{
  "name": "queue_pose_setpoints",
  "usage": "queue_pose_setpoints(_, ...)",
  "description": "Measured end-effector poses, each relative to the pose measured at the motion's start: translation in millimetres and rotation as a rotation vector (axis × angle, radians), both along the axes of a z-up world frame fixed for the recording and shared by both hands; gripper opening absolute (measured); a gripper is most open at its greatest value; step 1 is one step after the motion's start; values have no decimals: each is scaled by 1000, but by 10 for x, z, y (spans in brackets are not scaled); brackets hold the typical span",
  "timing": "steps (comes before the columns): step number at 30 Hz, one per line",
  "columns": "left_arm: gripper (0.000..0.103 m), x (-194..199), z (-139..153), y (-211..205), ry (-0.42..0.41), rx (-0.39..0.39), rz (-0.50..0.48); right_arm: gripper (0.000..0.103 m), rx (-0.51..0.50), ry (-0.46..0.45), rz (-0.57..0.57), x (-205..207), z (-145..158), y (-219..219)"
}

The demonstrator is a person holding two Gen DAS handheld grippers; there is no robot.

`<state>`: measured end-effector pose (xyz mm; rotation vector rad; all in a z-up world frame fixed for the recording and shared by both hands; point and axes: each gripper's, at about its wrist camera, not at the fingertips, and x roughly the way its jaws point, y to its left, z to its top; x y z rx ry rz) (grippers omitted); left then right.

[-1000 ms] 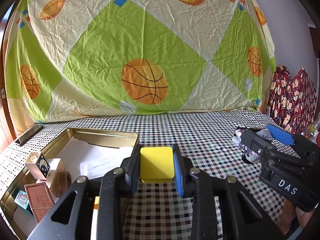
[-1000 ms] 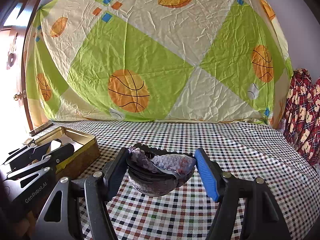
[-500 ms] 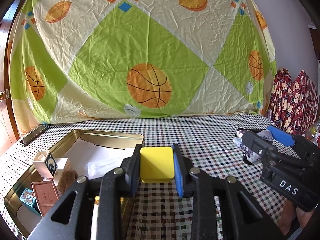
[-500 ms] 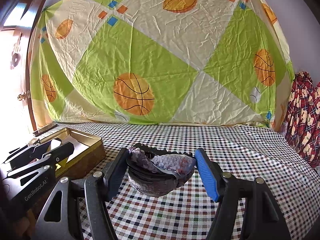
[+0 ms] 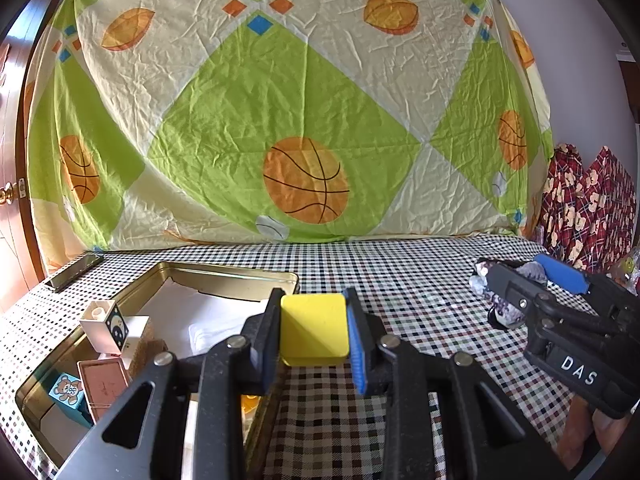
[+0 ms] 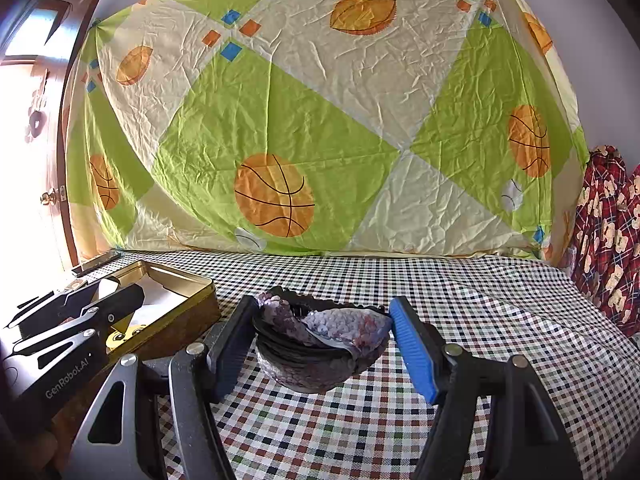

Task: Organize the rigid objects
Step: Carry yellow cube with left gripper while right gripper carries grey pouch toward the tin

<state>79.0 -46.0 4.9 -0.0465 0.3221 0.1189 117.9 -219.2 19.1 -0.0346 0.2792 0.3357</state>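
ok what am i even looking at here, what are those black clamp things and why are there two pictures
Nothing here is a robot arm: a person holds a two-finger clamp in each hand, and each clamp carries a wide-angle camera looking along its fingers. That gives two pictures of one moment. In the left-hand view, the left gripper is closed on a yellow block beside an open gold tin that holds small boxes. In the right-hand view, the right gripper holds a dark purplish bowl-shaped object above the checked tablecloth. Each clamp also shows at the edge of the other's picture.
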Motion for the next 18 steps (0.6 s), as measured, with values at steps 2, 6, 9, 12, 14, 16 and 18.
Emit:
queue_pose_setpoints(2, 28, -5, 1, 5, -2, 0, 0, 70, 1, 1, 2, 0, 1, 1)
queue_pose_setpoints(6, 28, -28, 5, 26, -4, -1, 2, 70, 6, 3, 10, -13, 0, 6)
queue_pose_setpoints(9, 28, -59, 9, 44, -9, -3, 5, 70, 4, 3, 11, -24, -2, 20)
queue_pose_setpoints(12, 28, -86, 10, 58, -12, -5, 7, 70, 8, 8, 20, -31, -5, 36)
queue_pose_setpoints(14, 28, -105, 9, 68, -15, -6, 7, 70, 11, 12, 26, -34, -10, 53)
queue_pose_setpoints(16, 28, -122, 10, 83, -17, -8, 7, 70, 20, 19, 35, -36, -11, 69)
queue_pose_setpoints(18, 28, -144, 9, 100, -20, -10, 8, 70, 29, 25, 46, -44, -13, 86)
